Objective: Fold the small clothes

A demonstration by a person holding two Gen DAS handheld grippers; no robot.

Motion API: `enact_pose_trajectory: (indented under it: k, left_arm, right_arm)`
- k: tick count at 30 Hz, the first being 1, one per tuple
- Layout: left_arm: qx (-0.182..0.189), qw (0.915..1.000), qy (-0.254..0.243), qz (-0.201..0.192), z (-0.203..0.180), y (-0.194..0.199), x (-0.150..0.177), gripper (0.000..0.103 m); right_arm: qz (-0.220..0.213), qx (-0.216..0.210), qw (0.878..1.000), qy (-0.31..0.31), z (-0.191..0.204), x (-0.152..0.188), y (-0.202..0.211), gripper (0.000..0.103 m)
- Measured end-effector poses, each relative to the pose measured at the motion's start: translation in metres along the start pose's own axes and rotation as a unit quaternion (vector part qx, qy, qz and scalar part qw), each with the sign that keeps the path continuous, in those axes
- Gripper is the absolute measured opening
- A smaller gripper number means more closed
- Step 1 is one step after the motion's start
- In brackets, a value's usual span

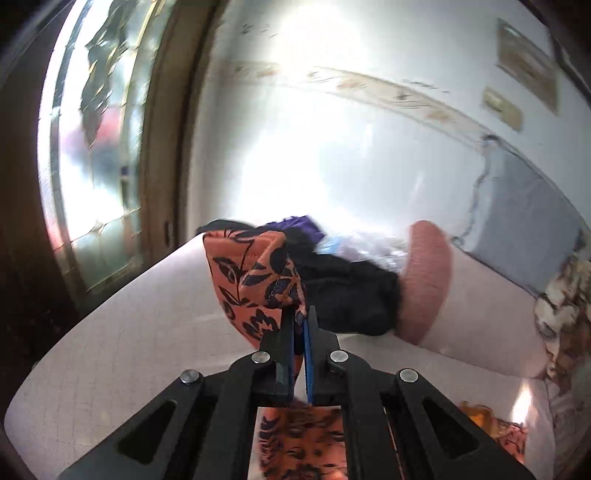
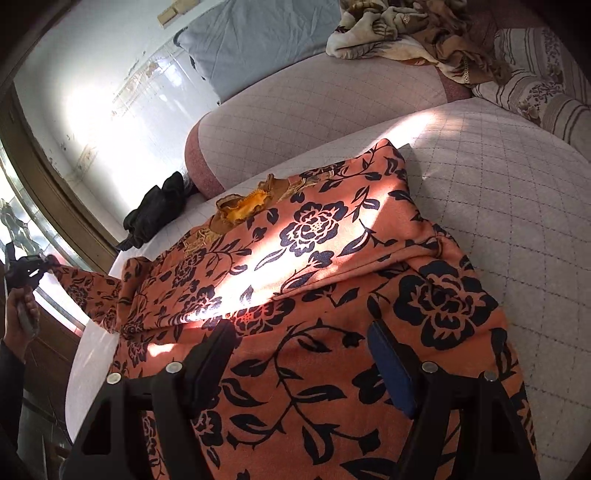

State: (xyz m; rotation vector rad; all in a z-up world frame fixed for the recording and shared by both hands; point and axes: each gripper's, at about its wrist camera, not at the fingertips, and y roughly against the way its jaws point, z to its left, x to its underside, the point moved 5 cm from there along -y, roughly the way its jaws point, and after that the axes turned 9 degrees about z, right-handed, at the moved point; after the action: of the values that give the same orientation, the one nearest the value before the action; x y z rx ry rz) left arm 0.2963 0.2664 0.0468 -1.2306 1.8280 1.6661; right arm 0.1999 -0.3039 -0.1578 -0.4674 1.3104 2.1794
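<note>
An orange garment with a black flower print lies spread on the pale quilted bed, with a yellow-brown collar at its far end. My left gripper is shut on a corner of its sleeve, which is lifted off the bed. The right wrist view shows that gripper at the far left, pulling the sleeve out sideways, with a hand on its handle. My right gripper hovers open over the garment's near part, its fingers spread wide with cloth beneath them.
A heap of black clothes lies at the bed's far left edge beside a pink-ended bolster. Behind are a grey pillow, a brown flowered blanket and a striped cushion. A window flanks the bed's left side.
</note>
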Motion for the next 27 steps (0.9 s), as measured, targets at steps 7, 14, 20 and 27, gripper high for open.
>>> enact_pose_trajectory:
  k: [7, 14, 20, 27]
  left_arm:
    - [0.173, 0.9698, -0.169, 0.028, -0.249, 0.047, 0.077, 0.004]
    - [0.163, 0.9225, -0.270, 0.223, -0.367, -0.045, 0.244, 0.039]
    - [0.109, 0.9322, -0.243, 0.246, -0.294, -0.050, 0.272, 0.050]
    - [0.022, 0.9706, -0.189, 0.148, -0.162, -0.031, 0.232, 0.073]
  right_arm:
    - [-0.042, -0.045, 0.997, -0.045, -0.013, -0.008, 0.036, 0.077]
    - [-0.049, -0.073, 0.992, -0.090, -0.027, -0.012, 0.048, 0.083]
    - [-0.048, -0.087, 0.990, -0.102, -0.030, -0.014, 0.051, 0.083]
    - [-0.014, -0.098, 0.988, -0.120, -0.026, -0.021, 0.040, 0.083]
